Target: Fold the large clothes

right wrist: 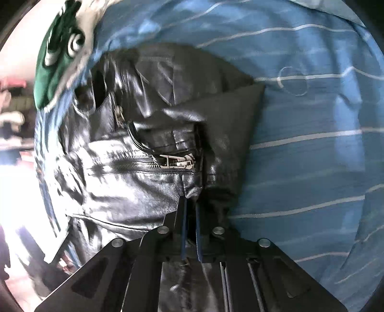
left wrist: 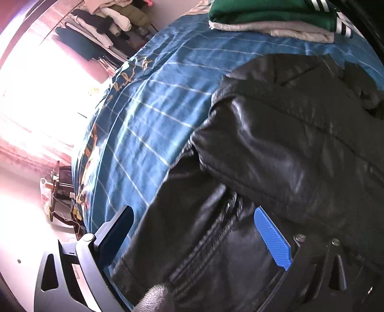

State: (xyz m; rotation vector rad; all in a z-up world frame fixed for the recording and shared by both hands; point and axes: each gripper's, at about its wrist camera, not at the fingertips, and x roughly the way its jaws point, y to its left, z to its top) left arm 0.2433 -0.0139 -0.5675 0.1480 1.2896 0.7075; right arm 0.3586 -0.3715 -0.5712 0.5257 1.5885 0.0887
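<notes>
The black leather jacket [right wrist: 144,168], spread on the blue striped bed [right wrist: 312,156], is pinched at its hem by the right gripper [right wrist: 190,204], apparently for folding, while the left gripper [left wrist: 194,230] is held wide above it.

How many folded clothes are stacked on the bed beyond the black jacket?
2 visible: a green garment with white stripes on top, and a grey one directly beneath it, at the far end of the blue bedspread. More may be hidden past the frame edge.
</notes>
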